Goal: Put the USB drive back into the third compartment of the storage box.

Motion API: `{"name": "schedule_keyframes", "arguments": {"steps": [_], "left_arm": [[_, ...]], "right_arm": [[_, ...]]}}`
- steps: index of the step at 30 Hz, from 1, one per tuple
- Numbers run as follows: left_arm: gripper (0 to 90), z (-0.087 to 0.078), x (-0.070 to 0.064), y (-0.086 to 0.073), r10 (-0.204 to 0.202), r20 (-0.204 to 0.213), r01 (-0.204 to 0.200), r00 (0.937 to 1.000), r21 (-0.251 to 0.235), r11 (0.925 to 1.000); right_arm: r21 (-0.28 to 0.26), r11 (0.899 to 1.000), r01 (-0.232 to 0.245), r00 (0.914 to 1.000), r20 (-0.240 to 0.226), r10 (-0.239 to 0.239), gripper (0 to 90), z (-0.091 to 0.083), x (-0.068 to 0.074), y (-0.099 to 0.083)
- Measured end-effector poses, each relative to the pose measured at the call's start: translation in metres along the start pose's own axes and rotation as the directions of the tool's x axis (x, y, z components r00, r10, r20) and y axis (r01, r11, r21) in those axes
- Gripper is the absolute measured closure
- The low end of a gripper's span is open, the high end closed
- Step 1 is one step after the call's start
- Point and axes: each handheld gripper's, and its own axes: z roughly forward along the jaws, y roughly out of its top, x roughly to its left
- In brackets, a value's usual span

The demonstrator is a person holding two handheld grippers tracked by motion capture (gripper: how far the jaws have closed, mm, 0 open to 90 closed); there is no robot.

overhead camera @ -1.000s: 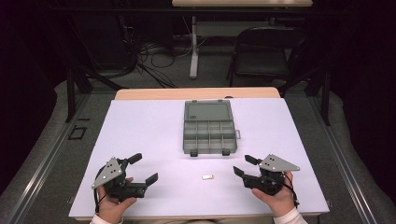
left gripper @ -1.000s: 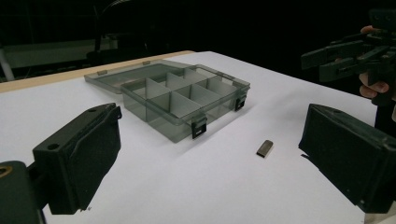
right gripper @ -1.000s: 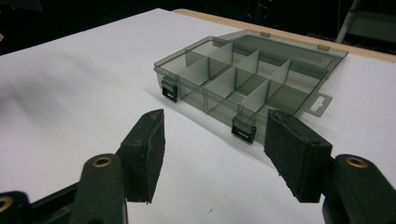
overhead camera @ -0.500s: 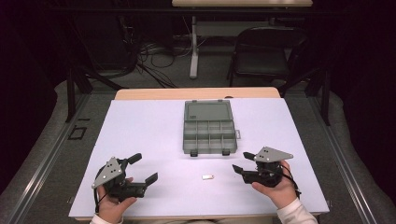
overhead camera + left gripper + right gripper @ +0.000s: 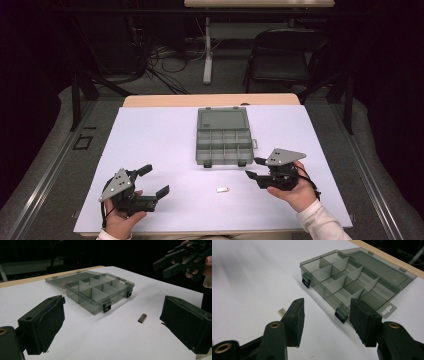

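Item: small clip (image 5: 222,189), lying loose on the white desk (image 5: 150,140), near of the open, empty organiser box (image 5: 223,142). Right claw (image 5: 256,167) open, just right of it; left claw (image 5: 156,181) open, idle, well left. Nothing picked up yet; grasp and placement remain.

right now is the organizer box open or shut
Open: the organizer box has its lid folded back flat on the table, and its compartments look empty.

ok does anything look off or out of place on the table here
Nothing damaged or spilled. The one stray is a small metal piece lying loose on the white table, outside the open compartment box, whose visible compartments look empty. Both grippers, left and right, are open and empty.
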Motion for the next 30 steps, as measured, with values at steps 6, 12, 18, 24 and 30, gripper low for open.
{"name": "schedule_keyframes", "arguments": {"steps": [6,12,18,24,30], "left_arm": [[5.0,0.000,0.000,0.000,0.003,0.000,-0.003,1.0000,0.002,1.0000],[5.2,0.000,0.000,0.000,0.003,0.001,-0.003,1.0000,0.002,1.0000],[5.3,0.000,0.000,0.000,0.002,0.009,-0.003,1.0000,0.006,1.0000],[5.5,0.001,0.000,0.000,0.003,0.003,-0.003,1.0000,0.006,1.0000],[5.6,0.001,0.000,-0.001,0.002,0.005,-0.003,1.0000,0.007,1.0000]], "right_arm": [[0.032,0.999,0.017,0.9992,-0.035,-0.016,46.4,0.007,-0.002,0.007],[0.054,0.998,0.041,0.9982,-0.044,-0.039,46.5,0.011,-0.003,0.014],[0.044,0.998,0.033,0.9953,-0.093,-0.029,50.8,0.017,-0.006,0.020],[0.031,0.997,0.067,0.9910,-0.119,-0.062,51.3,0.024,-0.008,0.022],[0.057,0.992,0.112,0.9862,-0.129,-0.104,50.6,0.032,-0.007,0.025]]}}
